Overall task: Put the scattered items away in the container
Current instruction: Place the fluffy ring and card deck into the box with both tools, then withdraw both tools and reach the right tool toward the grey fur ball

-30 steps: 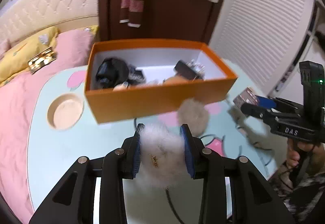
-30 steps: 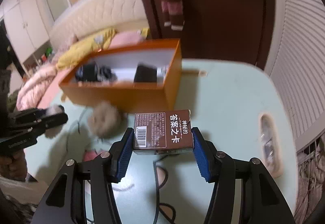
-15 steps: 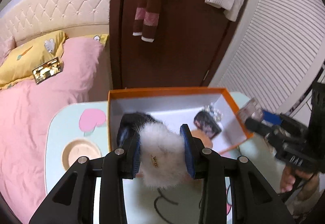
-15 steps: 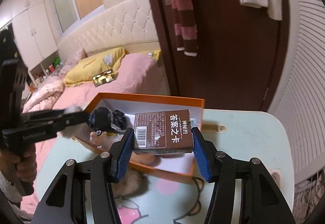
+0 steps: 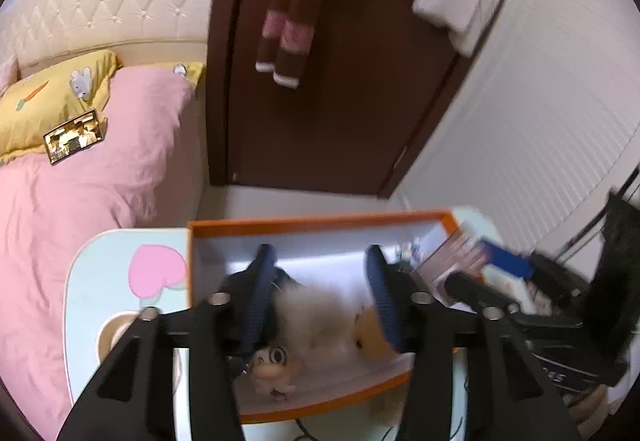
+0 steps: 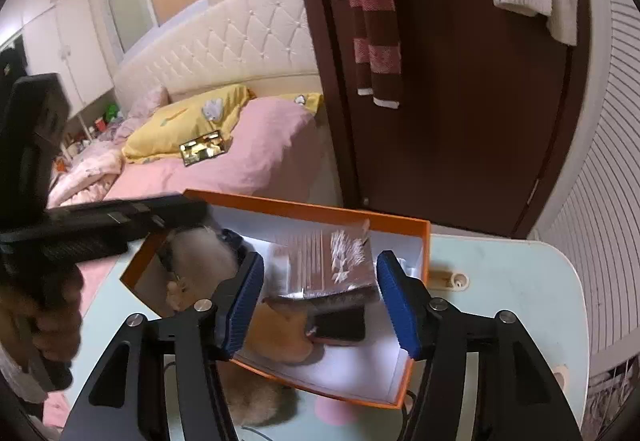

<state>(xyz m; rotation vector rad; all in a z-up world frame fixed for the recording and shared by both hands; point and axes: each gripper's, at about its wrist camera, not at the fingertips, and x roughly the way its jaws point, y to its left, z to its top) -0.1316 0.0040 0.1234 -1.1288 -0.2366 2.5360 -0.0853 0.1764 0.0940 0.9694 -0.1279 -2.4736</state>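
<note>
The orange box (image 5: pixel 320 221) sits on the pale table under both grippers. My left gripper (image 5: pixel 320 297) hangs over its left half, jaws opening. A white fluffy pom (image 5: pixel 312 317), blurred, is between the pads and clear of them, down among the box's contents. My right gripper (image 6: pixel 320 303) is over the right half, jaws opening too. The brown card box (image 6: pixel 332 261), blurred and tilted, lies loose below its pads. Inside are also a small doll figure (image 5: pixel 274 361), an orange plush (image 6: pixel 280 333) and a black case (image 6: pixel 340 325). A second fluffy pom (image 6: pixel 256 397) lies on the table outside the box's near wall.
The pale green table (image 6: pixel 500 301) has a pink heart (image 5: pixel 158 275) and a round dish (image 5: pixel 108 333) left of the box. A pink bed (image 5: pixel 80 201) adjoins the table's left side. Behind the box stands a brown door (image 6: pixel 460 121) with hung clothes.
Both grippers moved forward from in front of the box to above its inside. The left let go of the white pom and the right let go of the brown card box.
</note>
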